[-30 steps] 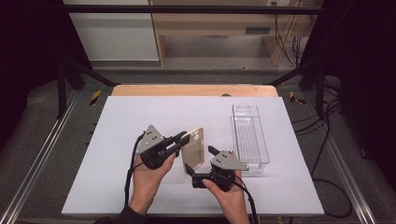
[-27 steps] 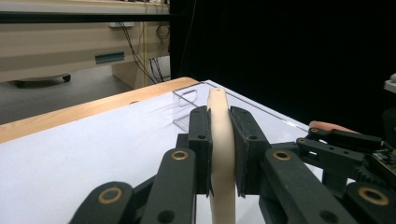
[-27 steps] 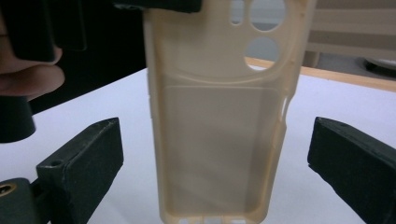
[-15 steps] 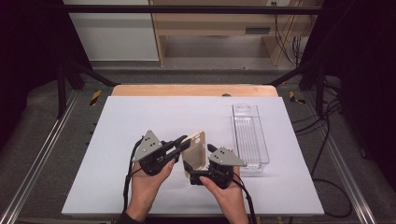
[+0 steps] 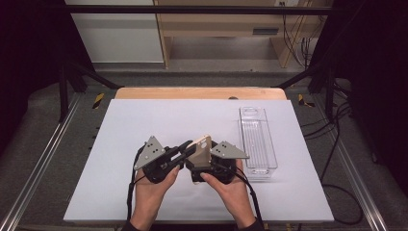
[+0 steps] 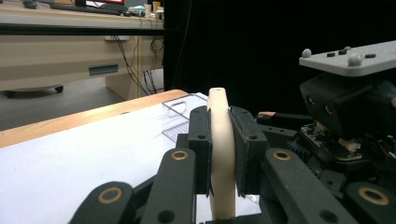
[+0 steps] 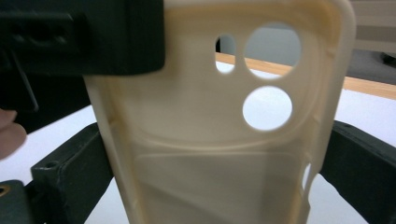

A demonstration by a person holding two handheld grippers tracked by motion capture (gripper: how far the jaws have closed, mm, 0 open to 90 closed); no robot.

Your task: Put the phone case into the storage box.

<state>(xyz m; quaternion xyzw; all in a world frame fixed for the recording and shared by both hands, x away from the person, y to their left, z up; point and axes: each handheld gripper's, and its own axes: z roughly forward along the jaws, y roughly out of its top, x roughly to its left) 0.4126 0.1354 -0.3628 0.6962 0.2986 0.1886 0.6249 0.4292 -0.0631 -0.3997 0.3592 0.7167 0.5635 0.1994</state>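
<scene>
High view: one cream-coloured phone case (image 5: 200, 150) stands upright above the white table (image 5: 144, 120), between the two grippers, nearer the front edge than the back and a little right of the middle. It is a thin, matte shell with rounded corners, and in the right gripper view its inner face (image 7: 210, 140) is smooth and slightly glossy, with a raised lip round the rim, two large round camera holes and one smaller slot beside them. The left gripper (image 5: 185, 148) is black plastic with a grey three-cornered plate on top; in the left gripper view its two flat, rubbery black pads (image 6: 247, 149) are pressed against both faces of the case (image 6: 220, 154), jaws narrowed to the thickness of the shell. The right gripper (image 5: 204, 166), also black with its own grey plate, sits under and behind the case; in its own view its two jaws stand wide, one at each long edge of the shell, apparently touching both edges, so it seems to hold the case by its width. A hand (image 5: 151, 190) wraps each tool from the front edge, two in all. One clear plastic tray (image 5: 257, 139), long, narrow and hard-walled, lies near the right edge of the table, running front to back, just beside the right gripper. A strip of bare wood (image 5: 192, 93) borders the back edge.
</scene>
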